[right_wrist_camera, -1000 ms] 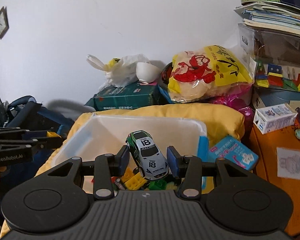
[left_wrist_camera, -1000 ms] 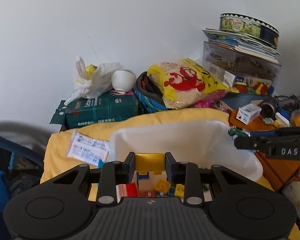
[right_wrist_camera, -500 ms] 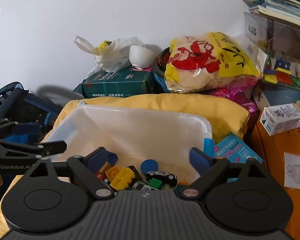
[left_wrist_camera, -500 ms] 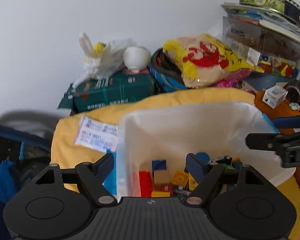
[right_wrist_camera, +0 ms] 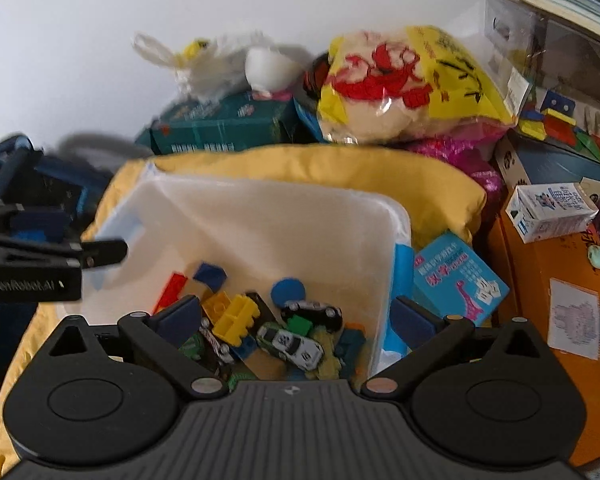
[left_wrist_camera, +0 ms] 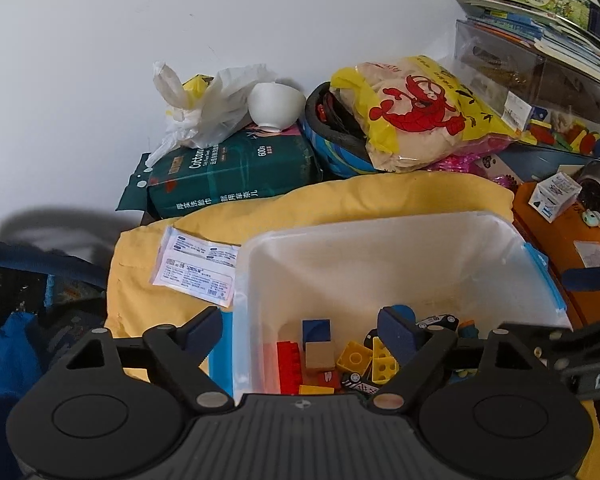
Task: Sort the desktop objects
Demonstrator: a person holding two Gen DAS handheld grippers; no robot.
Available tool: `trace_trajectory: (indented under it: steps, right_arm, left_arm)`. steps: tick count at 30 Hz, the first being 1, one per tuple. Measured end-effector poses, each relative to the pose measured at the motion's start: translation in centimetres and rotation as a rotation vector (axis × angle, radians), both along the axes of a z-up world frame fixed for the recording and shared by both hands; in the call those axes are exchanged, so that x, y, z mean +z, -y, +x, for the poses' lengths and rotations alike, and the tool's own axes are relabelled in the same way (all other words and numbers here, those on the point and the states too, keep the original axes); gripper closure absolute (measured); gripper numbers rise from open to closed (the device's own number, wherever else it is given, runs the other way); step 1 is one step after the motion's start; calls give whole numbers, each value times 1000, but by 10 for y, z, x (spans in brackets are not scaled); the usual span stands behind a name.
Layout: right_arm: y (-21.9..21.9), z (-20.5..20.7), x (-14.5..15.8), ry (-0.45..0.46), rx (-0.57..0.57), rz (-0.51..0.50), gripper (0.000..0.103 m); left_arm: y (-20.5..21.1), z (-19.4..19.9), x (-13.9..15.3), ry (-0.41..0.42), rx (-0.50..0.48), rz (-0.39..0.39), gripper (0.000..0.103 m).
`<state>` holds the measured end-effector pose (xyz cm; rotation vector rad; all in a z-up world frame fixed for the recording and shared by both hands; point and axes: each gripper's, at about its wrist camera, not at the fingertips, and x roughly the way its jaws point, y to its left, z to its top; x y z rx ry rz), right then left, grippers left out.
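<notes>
A translucent white plastic bin (left_wrist_camera: 380, 256) sits on a yellow cushion (left_wrist_camera: 400, 192); it also shows in the right wrist view (right_wrist_camera: 260, 216). It holds several toy bricks, among them a yellow brick (right_wrist_camera: 236, 316) and a red brick (left_wrist_camera: 290, 360), and the white toy car (right_wrist_camera: 292, 344) numbered 18. My left gripper (left_wrist_camera: 306, 330) is open and empty over the bin's left rim. My right gripper (right_wrist_camera: 296, 318) is open and empty above the toys.
A paper sachet (left_wrist_camera: 196, 264) lies on the cushion left of the bin. A blue card box (right_wrist_camera: 458, 276) lies right of it. A green tissue pack (left_wrist_camera: 228, 176), a white bowl (left_wrist_camera: 276, 106), a yellow lobster bag (left_wrist_camera: 416, 116) and stacked boxes (left_wrist_camera: 540, 80) line the wall. An orange surface (right_wrist_camera: 560, 272) carries a small carton (right_wrist_camera: 552, 210).
A second ago the left gripper held a yellow brick and the right held the toy car. Both jaws have opened; both items now lie in the bin.
</notes>
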<state>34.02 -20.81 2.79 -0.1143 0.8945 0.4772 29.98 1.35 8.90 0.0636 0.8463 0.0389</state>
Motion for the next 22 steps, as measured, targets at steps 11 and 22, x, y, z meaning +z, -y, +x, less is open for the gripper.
trace_trajectory:
  steps: [11, 22]
  right_arm:
    - [-6, 16, 5, -98, -9, -90, 0]
    - [-8, 13, -2, -112, -8, -106, 0]
  left_arm:
    - [11, 28, 20, -134, -4, 13, 15]
    - [23, 24, 5, -163, -43, -3, 15]
